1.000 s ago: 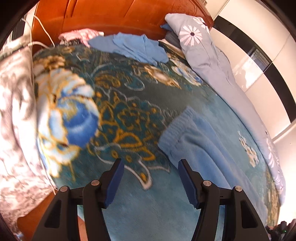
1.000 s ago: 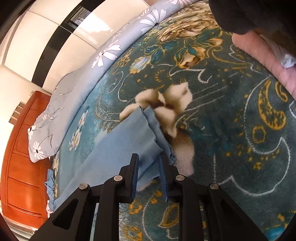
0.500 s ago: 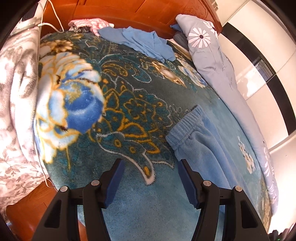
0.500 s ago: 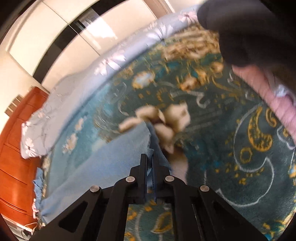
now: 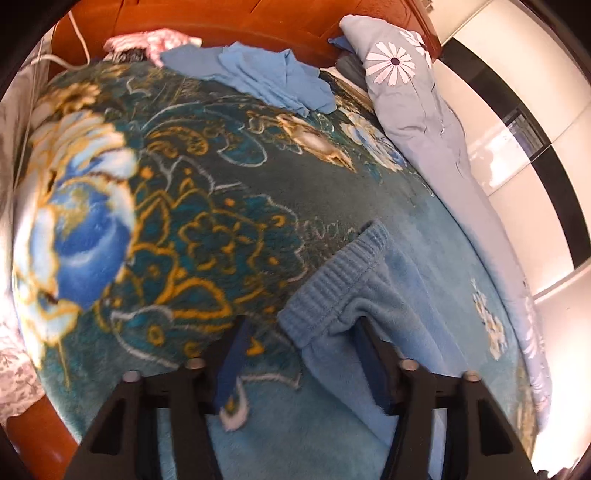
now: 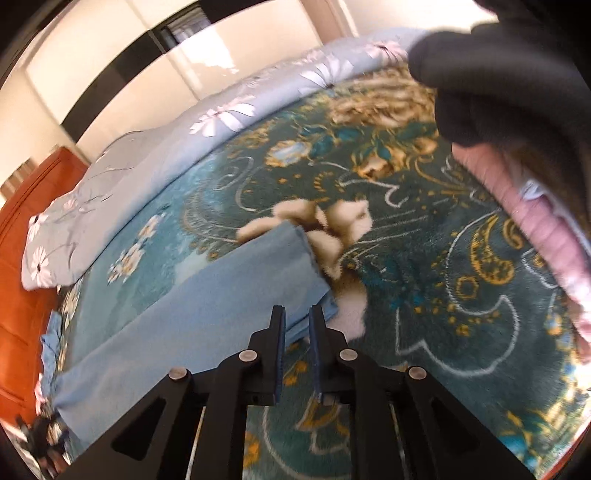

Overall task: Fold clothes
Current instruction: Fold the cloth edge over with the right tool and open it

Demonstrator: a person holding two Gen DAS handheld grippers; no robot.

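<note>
Light blue fleece trousers [image 5: 369,295] lie flat on a teal flowered blanket [image 5: 207,206]. In the left wrist view my left gripper [image 5: 303,325] straddles the near corner of their ribbed waistband [image 5: 332,280]. Its jaws are closing; the left pad stands clear of the cloth, the right one is at the fabric. In the right wrist view the trouser leg [image 6: 221,295] ends in a hem [image 6: 310,254] just ahead of my right gripper [image 6: 296,310]. Those jaws are opening with a narrow gap, and the leg's lower edge shows through it, lying flat.
A crumpled blue garment [image 5: 266,74] and a pink patterned one [image 5: 147,40] lie by the wooden headboard [image 5: 221,14]. A pale flowered quilt [image 5: 413,92] runs along the far side. A dark sleeve [image 6: 498,74] and pink cloth [image 6: 517,206] fill the right wrist view's upper right.
My left gripper moved onto the waistband corner and its jaws narrowed. My right gripper closed on the leg hem half a second ago, then parted slightly and rose.
</note>
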